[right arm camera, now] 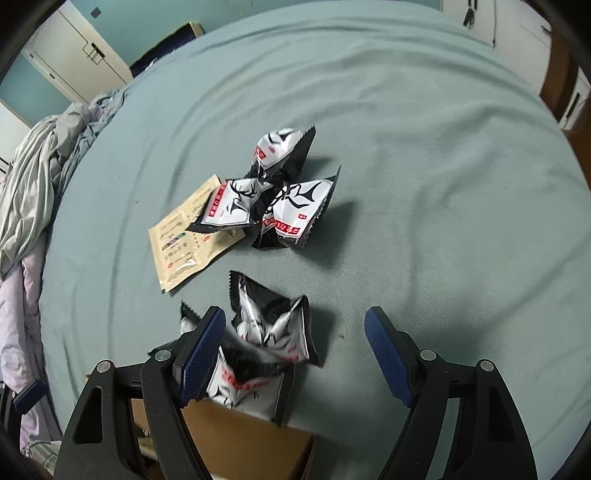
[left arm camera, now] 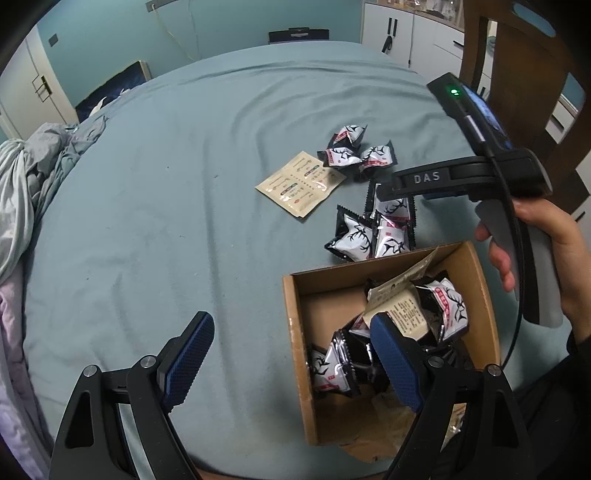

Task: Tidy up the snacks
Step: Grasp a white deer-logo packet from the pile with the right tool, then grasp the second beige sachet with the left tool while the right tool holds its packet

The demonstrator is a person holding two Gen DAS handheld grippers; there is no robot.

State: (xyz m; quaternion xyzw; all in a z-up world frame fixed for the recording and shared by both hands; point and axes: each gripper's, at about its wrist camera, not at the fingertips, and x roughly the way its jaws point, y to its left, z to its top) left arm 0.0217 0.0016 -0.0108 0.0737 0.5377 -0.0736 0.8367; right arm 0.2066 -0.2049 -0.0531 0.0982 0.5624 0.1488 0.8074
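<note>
Black-and-white snack packets (right arm camera: 275, 330) lie loose on the blue-grey bedsheet (left arm camera: 147, 184), one cluster just beyond the cardboard box (left arm camera: 295, 332) at its 12 o'clock, another (left arm camera: 351, 151) farther out. A flat tan sachet (left arm camera: 301, 182) lies at that far cluster's 8 o'clock, long axis running 10-to-4. More packets fill the box. Crumpled bedding (left arm camera: 33, 173) sits at 9 o'clock; white cupboards (left arm camera: 406, 29) stand behind. Left gripper (left arm camera: 291, 358) gapes wide above the box's left wall; right gripper (right arm camera: 295, 354) spreads wide over the near cluster, holding nothing.

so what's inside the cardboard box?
Inside the cardboard box: several black-and-white deer-print snack packets and a beige sachet leaning on top. Bare floor shows at the far-left corner; anything under the pile is hidden.
</note>
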